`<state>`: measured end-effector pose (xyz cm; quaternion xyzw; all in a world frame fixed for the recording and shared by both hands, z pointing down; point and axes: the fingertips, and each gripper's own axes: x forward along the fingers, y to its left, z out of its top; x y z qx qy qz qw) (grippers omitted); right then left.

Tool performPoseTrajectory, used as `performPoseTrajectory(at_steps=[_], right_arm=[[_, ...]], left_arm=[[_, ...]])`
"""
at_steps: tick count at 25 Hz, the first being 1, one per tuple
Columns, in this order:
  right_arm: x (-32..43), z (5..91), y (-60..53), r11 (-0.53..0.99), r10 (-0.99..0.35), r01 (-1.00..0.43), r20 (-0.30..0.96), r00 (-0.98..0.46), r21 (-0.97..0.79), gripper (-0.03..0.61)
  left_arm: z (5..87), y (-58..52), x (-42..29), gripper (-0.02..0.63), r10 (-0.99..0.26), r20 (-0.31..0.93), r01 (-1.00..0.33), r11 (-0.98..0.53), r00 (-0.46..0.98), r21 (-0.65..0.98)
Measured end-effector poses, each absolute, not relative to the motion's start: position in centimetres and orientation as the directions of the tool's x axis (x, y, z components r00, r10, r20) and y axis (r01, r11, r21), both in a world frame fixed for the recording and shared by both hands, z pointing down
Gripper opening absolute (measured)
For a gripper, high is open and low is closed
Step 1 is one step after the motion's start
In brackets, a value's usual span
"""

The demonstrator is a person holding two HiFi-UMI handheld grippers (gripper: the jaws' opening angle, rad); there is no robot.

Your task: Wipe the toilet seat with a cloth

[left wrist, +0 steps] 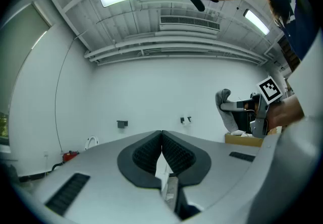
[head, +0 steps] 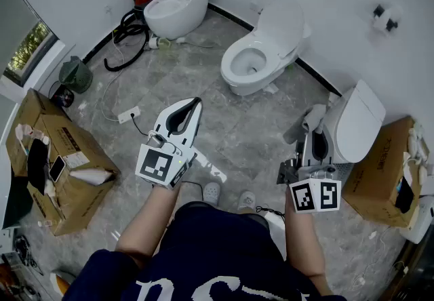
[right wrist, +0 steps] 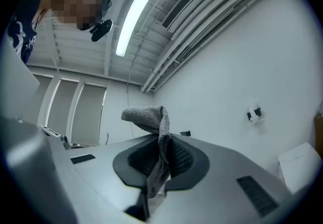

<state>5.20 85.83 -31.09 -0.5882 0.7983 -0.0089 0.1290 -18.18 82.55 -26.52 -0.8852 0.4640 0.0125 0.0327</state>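
- Closest to the camera, at the bottom of the head view: dark shirt (head: pixel 224 252) and two bare forearms reaching forward.
- Ahead of the left forearm, left gripper (head: pixel 192 107) held up over the grey floor (head: pixel 237 130), pointing away from the person.
- Seen in the left gripper view, left gripper (left wrist: pixel 161 134) with both jaws pressed together, ribbed pads meeting along one line.
- On the other side, right gripper (head: pixel 314 133) clamped on a grey cloth (head: pixel 306 123).
- In the right gripper view, cloth (right wrist: pixel 151 119) pinched between the pads of the right gripper (right wrist: pixel 164 140), upper end folded over to the left, lower end hanging down behind the jaws.
- Cloth held in the air just beside the left side of the nearest toilet (head: pixel 359 123), apart from it as far as can be seen.
- Further away, middle toilet (head: pixel 281 28) with lid up and toilet seat (head: pixel 230 67) down around the bowl, well apart from the cloth.
- Third toilet (head: pixel 178 5) in the far corner, black hose (head: pixel 129 35) lying beside it.
- Cardboard box (head: pixel 74 184) at the left, another box (head: pixel 383 171) at the right.
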Motion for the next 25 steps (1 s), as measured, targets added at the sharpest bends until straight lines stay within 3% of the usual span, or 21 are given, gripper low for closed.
performPoseTrajectory(at_steps=[25], right_arm=[[-0.5, -31.2, 82.4, 0.317, -0.933, -0.935, -0.231, -0.277, -0.158, 0.041]], left_arm=[[-25.9, 78.9, -23.1, 0.018, -0.812, -0.052, -0.814, -0.579, 0.581, -0.048]])
